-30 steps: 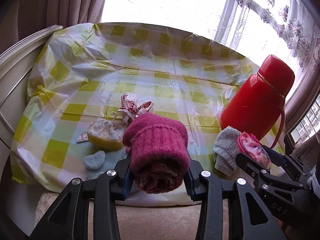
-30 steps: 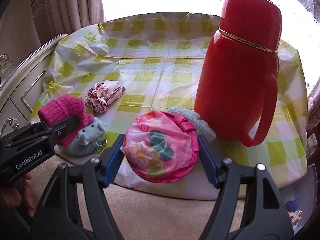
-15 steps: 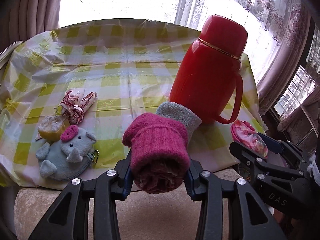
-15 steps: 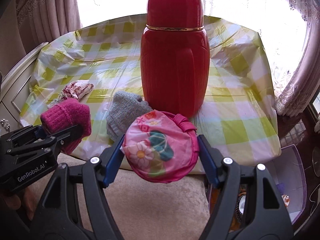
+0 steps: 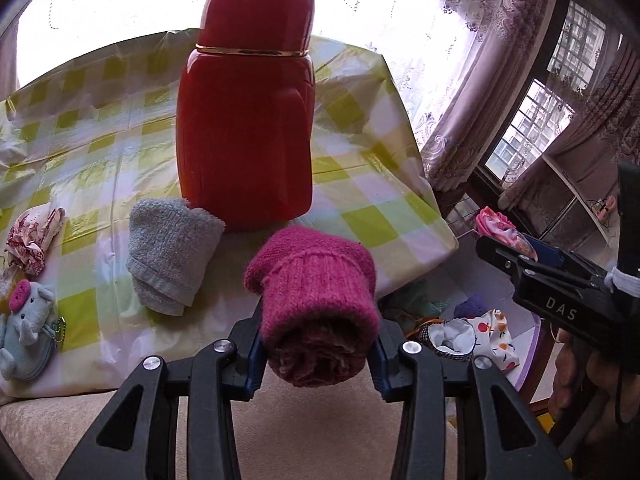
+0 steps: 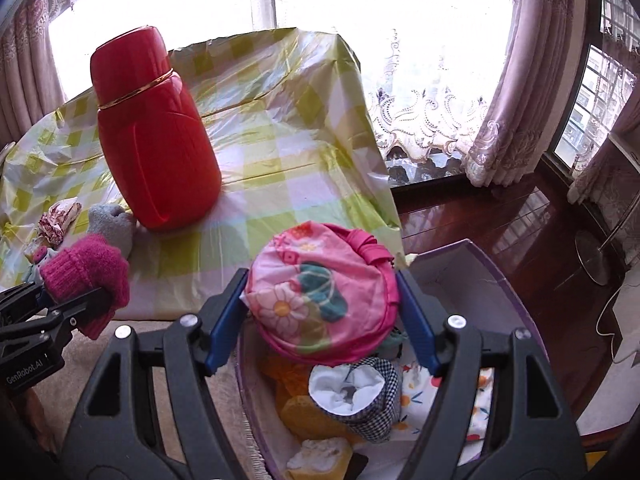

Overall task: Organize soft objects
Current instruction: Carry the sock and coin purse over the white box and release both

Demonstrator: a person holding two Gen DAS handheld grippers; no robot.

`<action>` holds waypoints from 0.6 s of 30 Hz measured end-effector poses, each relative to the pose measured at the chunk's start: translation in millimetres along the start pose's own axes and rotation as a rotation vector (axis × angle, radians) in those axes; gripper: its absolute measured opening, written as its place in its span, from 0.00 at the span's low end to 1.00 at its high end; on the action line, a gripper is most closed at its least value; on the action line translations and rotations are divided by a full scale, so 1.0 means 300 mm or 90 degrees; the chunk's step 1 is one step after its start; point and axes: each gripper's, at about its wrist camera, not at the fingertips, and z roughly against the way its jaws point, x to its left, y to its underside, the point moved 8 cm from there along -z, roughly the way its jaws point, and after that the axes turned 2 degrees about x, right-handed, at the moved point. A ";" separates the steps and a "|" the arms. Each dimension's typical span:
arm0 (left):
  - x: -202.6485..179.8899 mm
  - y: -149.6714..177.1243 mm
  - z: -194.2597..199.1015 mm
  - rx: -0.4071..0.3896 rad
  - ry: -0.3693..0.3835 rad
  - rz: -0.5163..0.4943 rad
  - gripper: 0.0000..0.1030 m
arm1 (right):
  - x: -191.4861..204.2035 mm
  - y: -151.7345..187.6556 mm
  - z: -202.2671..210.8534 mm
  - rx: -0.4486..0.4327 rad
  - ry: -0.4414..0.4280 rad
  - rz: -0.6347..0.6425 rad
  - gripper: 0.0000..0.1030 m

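My left gripper [image 5: 316, 344] is shut on a rolled magenta knit piece [image 5: 316, 304], held over the table's near right edge; the same knit piece [image 6: 86, 276] shows at the left of the right wrist view. My right gripper [image 6: 322, 320] is shut on a round pink flowered pouch [image 6: 320, 292], hanging above a purple-rimmed box [image 6: 500, 276] that stands on the floor beside the table. Inside the box lie a checked cloth [image 6: 372, 404], a fruit-print cloth [image 6: 476, 404] and yellow sponges [image 6: 304, 412]. A folded grey towel [image 5: 172, 252] lies on the table.
A tall red thermos [image 5: 248, 120] stands on the yellow-checked tablecloth [image 5: 100, 152] behind the towel. A grey elephant plush [image 5: 26, 332] and a red-patterned fabric bundle [image 5: 32, 236] lie at the table's left. Beige upholstery [image 5: 120, 412] runs below; a dark wooden floor [image 6: 520, 216] and curtains are on the right.
Both grippers swung right along the table with their loads. The thermos slid left in both views, and the box on the floor came into sight under the right gripper.
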 end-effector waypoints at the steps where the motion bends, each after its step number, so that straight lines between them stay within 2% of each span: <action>1: -0.026 -0.006 -0.014 0.004 0.009 -0.008 0.42 | -0.042 -0.004 0.005 -0.002 0.012 -0.011 0.72; 8: -0.258 -0.076 -0.129 0.035 0.078 -0.069 0.42 | -0.276 -0.039 0.032 -0.015 0.076 -0.068 0.72; 13: -0.453 -0.115 -0.216 0.060 0.127 -0.120 0.43 | -0.397 -0.060 0.051 -0.026 0.107 -0.097 0.72; 15: -0.521 -0.127 -0.242 0.070 0.167 -0.135 0.52 | -0.432 -0.059 0.055 -0.023 0.118 -0.104 0.75; 17: -0.554 -0.131 -0.263 0.083 0.185 -0.135 0.70 | -0.456 -0.060 0.057 -0.023 0.127 -0.108 0.80; 18: -0.556 -0.135 -0.268 0.088 0.188 -0.129 0.71 | -0.466 -0.060 0.060 -0.026 0.131 -0.110 0.81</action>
